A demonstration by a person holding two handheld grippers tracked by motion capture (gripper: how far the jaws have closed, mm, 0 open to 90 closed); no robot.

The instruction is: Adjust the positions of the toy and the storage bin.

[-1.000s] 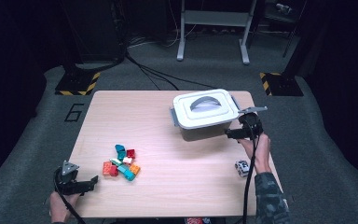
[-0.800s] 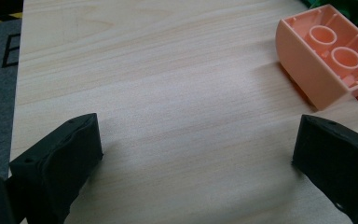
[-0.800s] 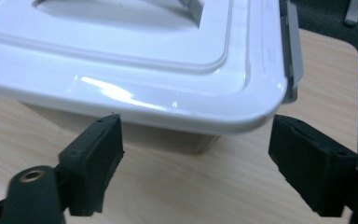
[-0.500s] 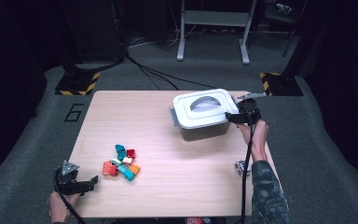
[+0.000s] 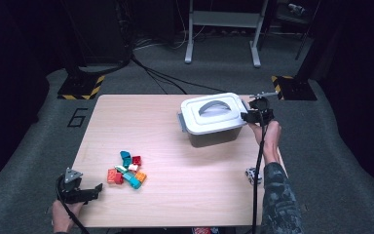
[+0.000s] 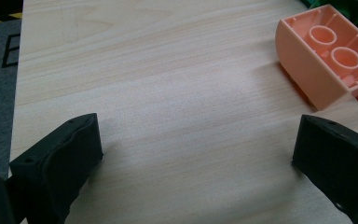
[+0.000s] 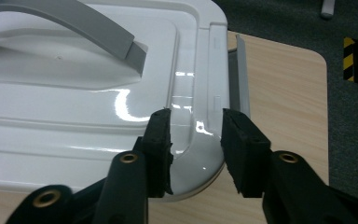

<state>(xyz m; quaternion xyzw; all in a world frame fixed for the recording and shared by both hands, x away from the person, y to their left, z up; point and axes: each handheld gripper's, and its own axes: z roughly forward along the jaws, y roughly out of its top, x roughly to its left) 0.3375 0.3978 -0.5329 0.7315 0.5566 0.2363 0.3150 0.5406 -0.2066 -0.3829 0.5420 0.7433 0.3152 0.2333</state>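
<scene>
- Now the white lid [image 7: 98, 93] of the grey box [image 5: 214, 136], at the surface's [image 5: 185, 195] far right, is being gripped at its edge by the right gripper [image 7: 196, 140], its jaws having just been closing.
- Meanwhile, the left gripper [image 6: 196, 154] is being held with jaws wide beside the toy bricks [image 5: 125, 169].

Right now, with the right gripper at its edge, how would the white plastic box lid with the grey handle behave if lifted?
The white plastic box lid looks rigid and moulded, so probably stiff and light. Its glossy rim may slip between the right gripper pads. Gripped at one corner, it would likely tilt or flex slightly.
</scene>
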